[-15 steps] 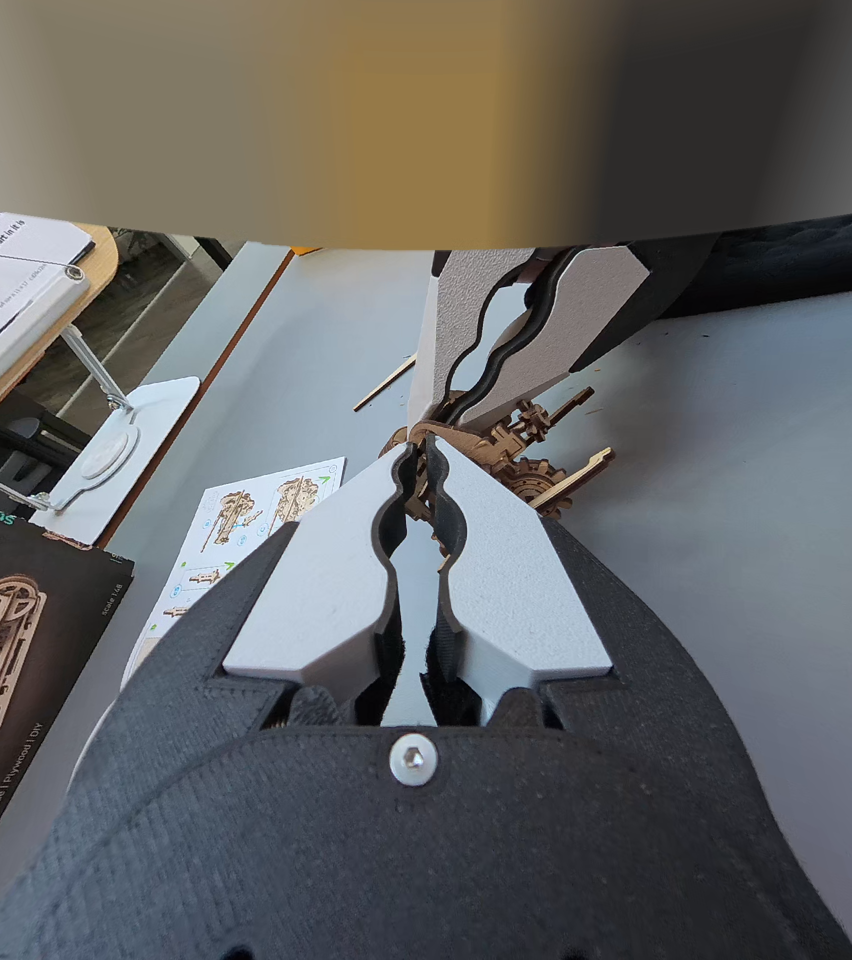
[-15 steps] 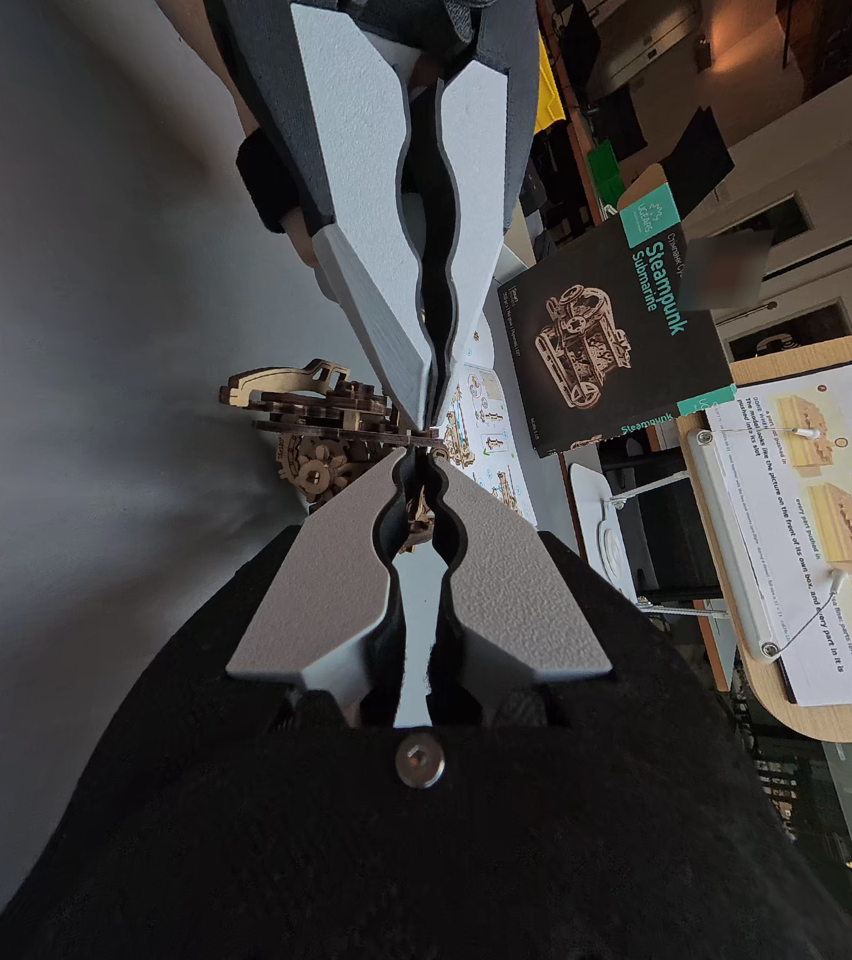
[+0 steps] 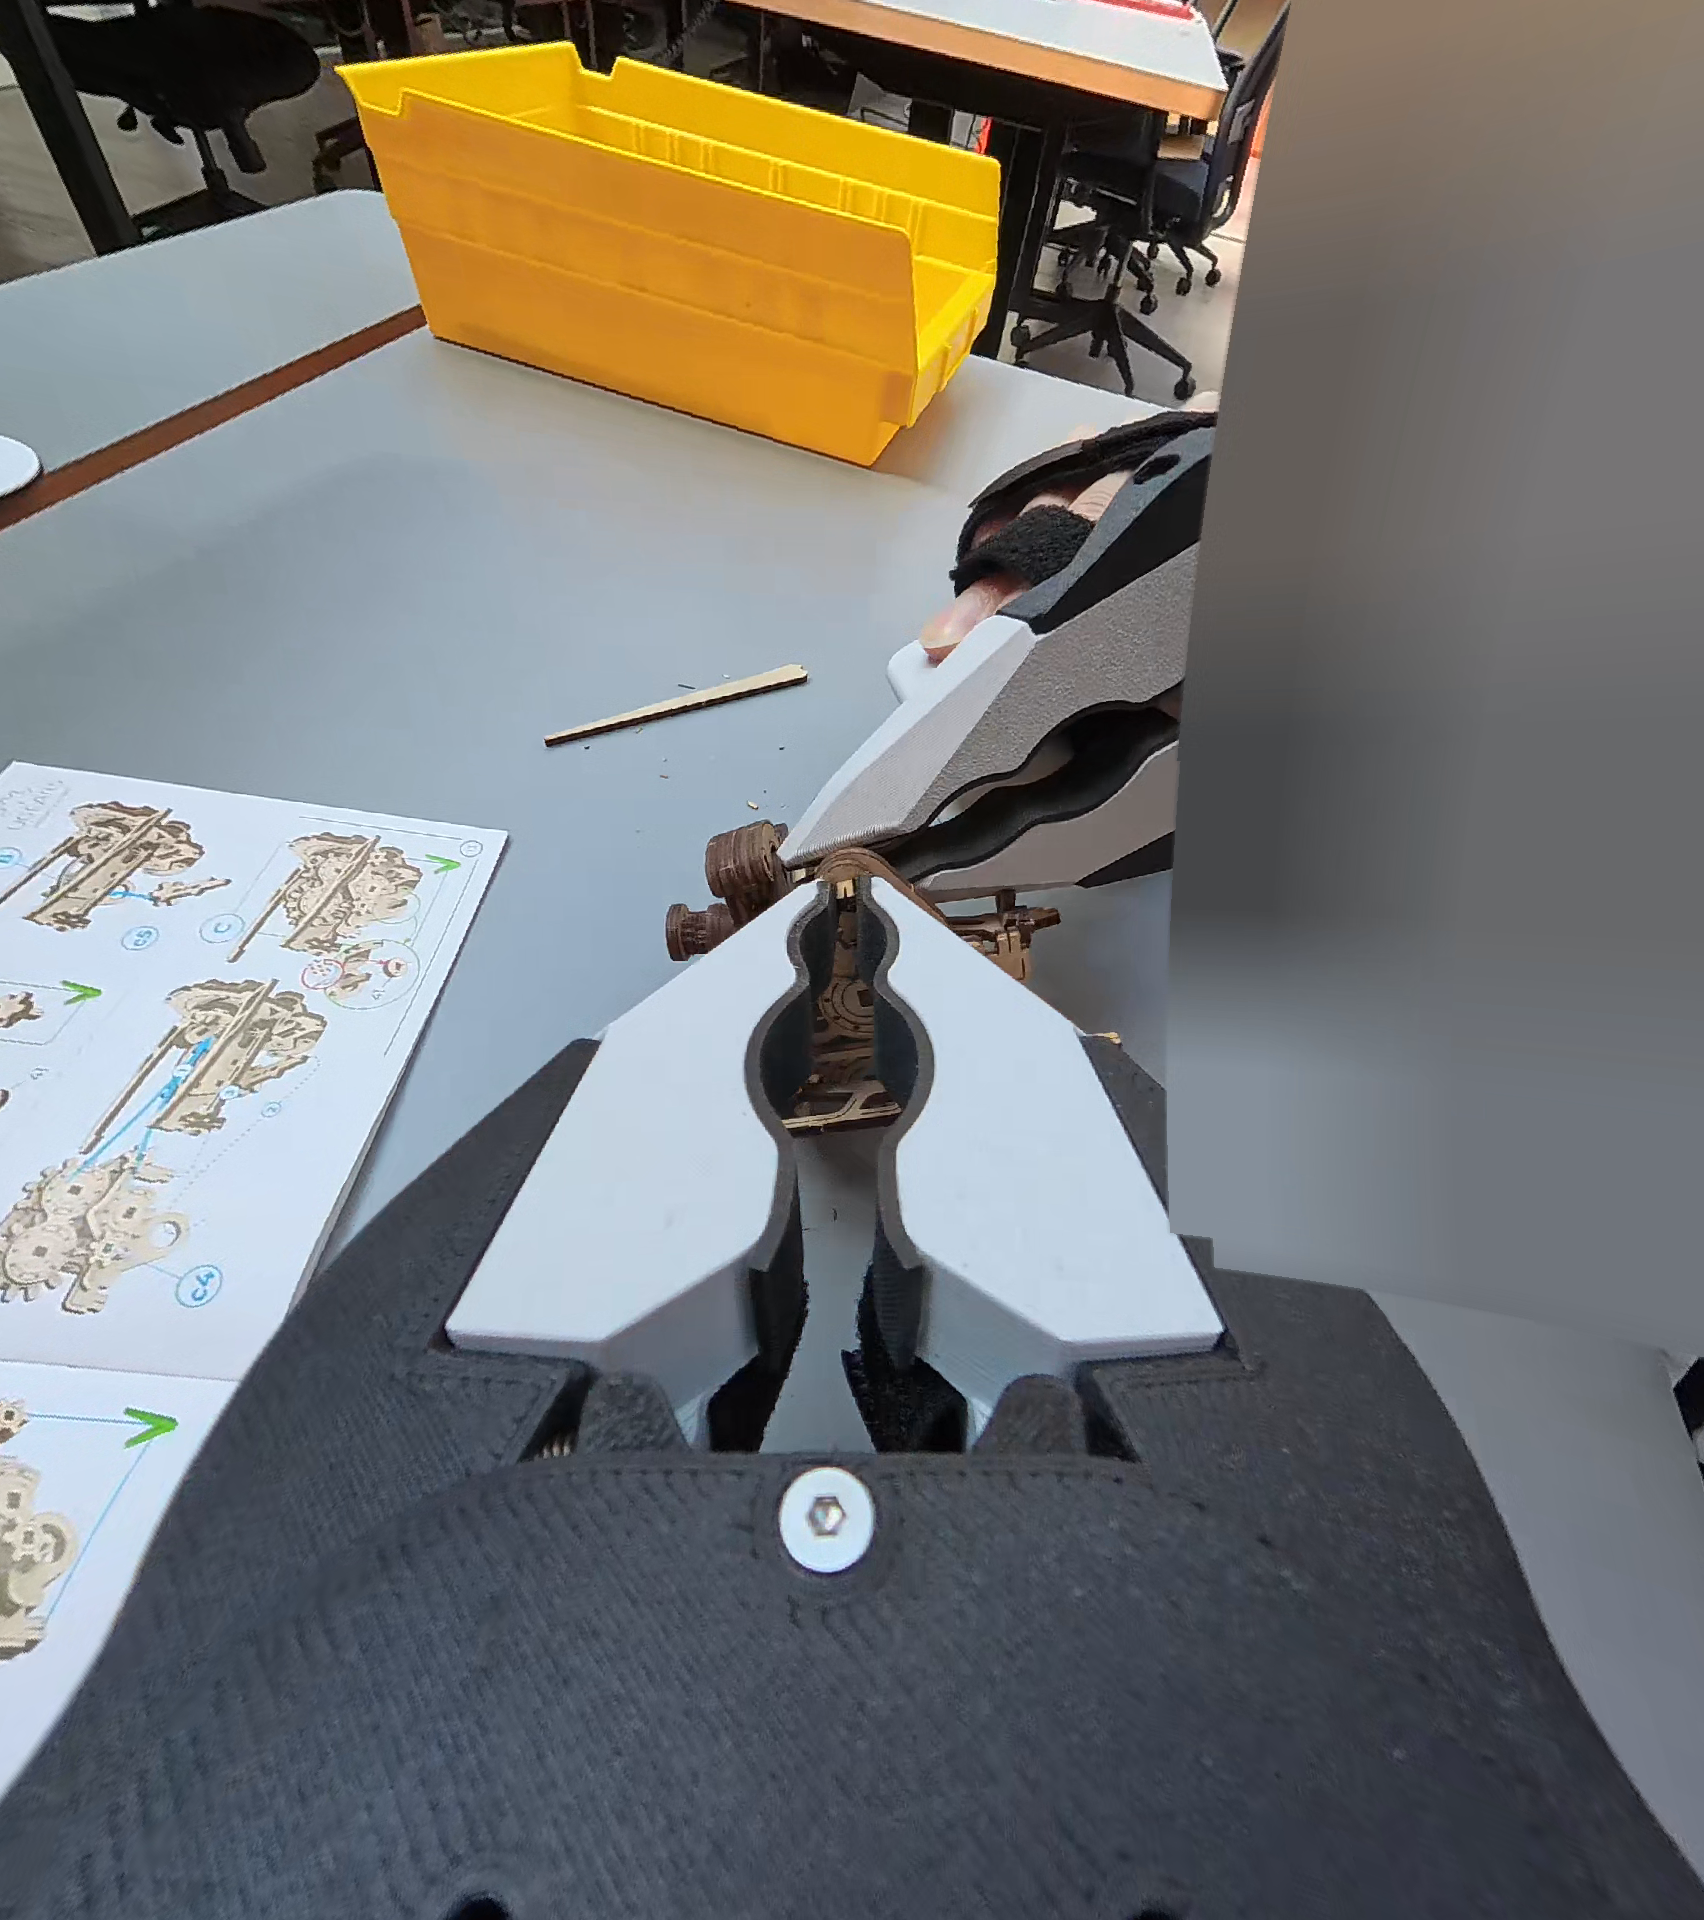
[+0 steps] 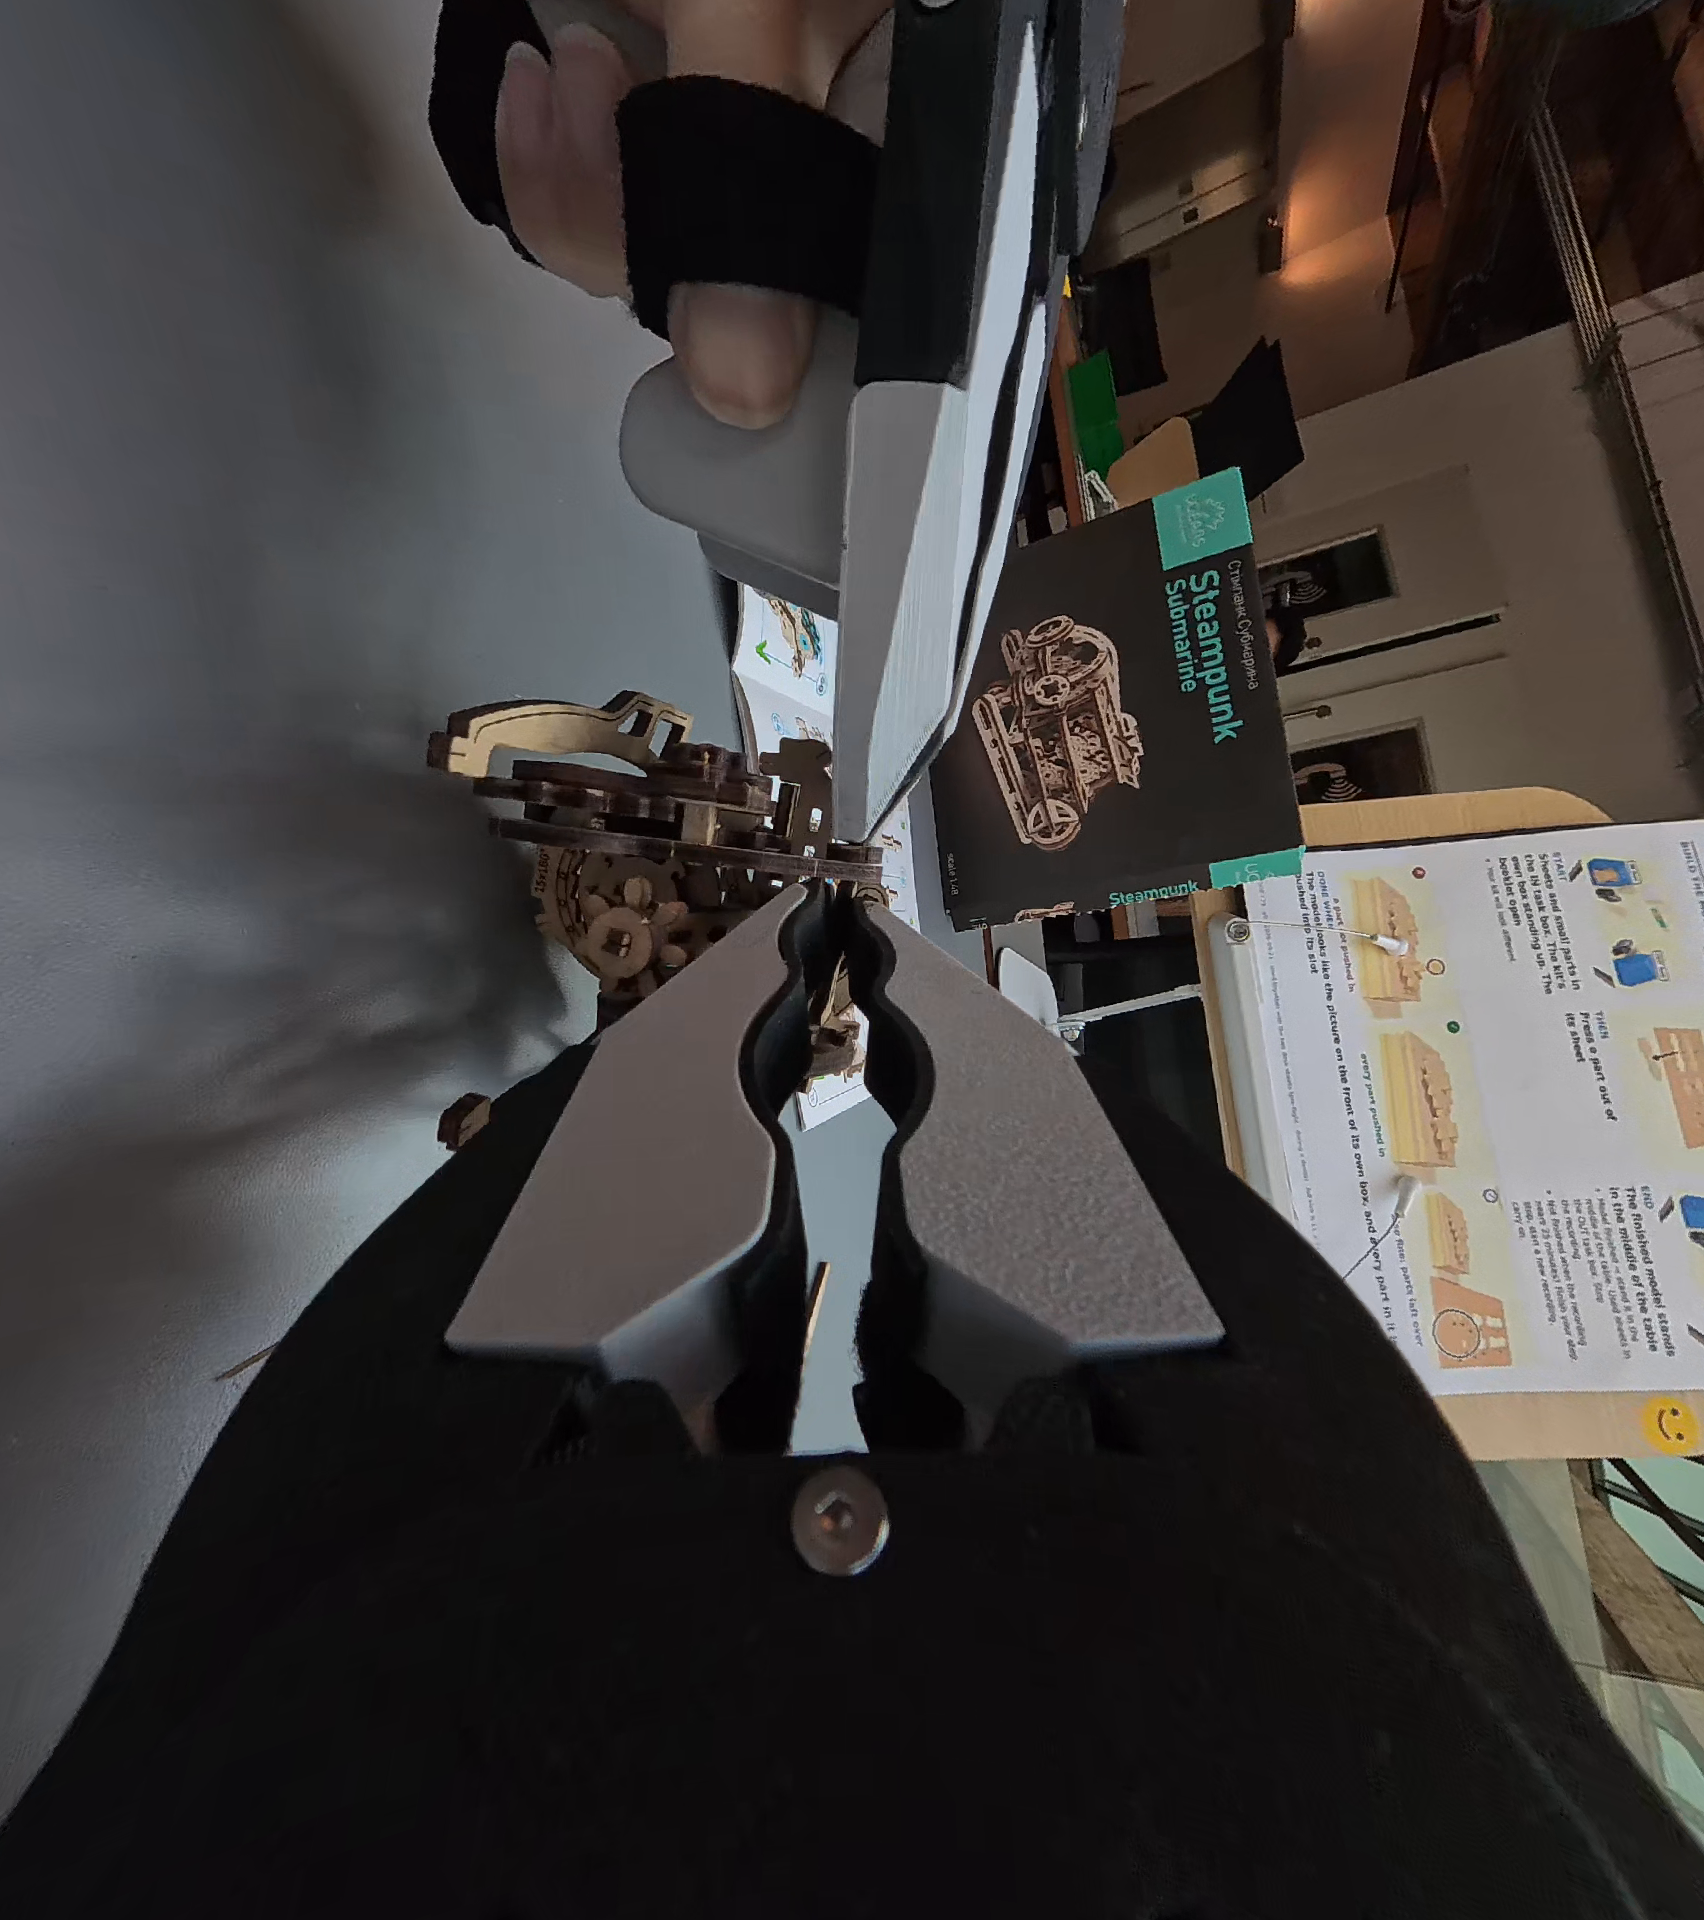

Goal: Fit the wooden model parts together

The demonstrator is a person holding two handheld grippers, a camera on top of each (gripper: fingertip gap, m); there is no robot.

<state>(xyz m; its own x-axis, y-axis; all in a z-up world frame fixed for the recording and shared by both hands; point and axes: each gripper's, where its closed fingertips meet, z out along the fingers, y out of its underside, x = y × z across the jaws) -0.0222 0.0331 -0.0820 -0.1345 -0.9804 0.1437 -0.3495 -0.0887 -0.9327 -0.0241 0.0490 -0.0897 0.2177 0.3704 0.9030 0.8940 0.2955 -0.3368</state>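
Observation:
The wooden model (image 3: 739,883), a cluster of light and dark gears and plates, is held between both grippers just over the grey table (image 3: 391,582). My left gripper (image 3: 840,888) is shut on a light part of it, which shows through the gap between the fingers. My right gripper (image 3: 827,857) comes in from the right and meets it tip to tip. In the right wrist view my right gripper (image 4: 832,899) is shut on a thin dark plate of the model (image 4: 619,821). The left gripper (image 4: 858,831) comes down from above, seen edge-on. Much of the model is hidden behind the fingers.
A thin wooden stick (image 3: 676,707) lies on the table behind the model. A yellow bin (image 3: 671,229) stands at the far edge. An instruction sheet (image 3: 204,987) lies to the left. The black kit box (image 4: 1118,707) and a paper on a stand (image 4: 1502,1091) are beyond.
My left gripper has turned, so its view now takes in the yellow bin and the sheet. From the right view it went from face-on to edge-on. Both stay shut on the model.

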